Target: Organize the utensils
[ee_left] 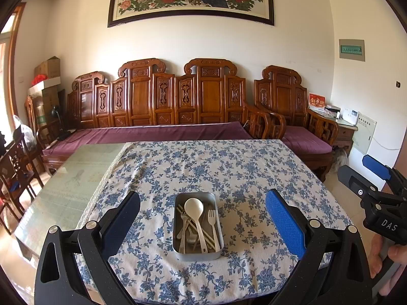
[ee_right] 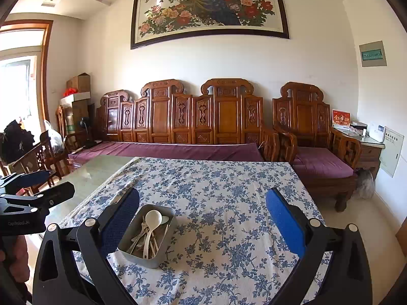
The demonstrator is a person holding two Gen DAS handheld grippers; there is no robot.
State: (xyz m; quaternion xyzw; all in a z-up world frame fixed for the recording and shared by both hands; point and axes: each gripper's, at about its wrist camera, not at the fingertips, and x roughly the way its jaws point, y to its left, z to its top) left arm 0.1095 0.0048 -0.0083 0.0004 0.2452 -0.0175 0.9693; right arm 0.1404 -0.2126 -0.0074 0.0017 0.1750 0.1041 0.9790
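Both tongs spread and empty above a tin already full of cutlery

The metal tin [ee_left: 198,226] sits on the flowered tabletop [ee_left: 229,167] near the front edge, holding a white ladle-like spoon [ee_left: 194,209], a white fork [ee_left: 212,218], pale chopsticks [ee_left: 212,240] and smaller pieces heaped across one another. The left tongs [ee_left: 202,218] hang wide open right over it, gripping nothing; the right tongs [ee_right: 202,221] are just as wide, with the tin by their left finger. I'd worry about that tangle: pulling one handle could drag its neighbours out, or the light tin could skid on the loose cloth towards the edge.
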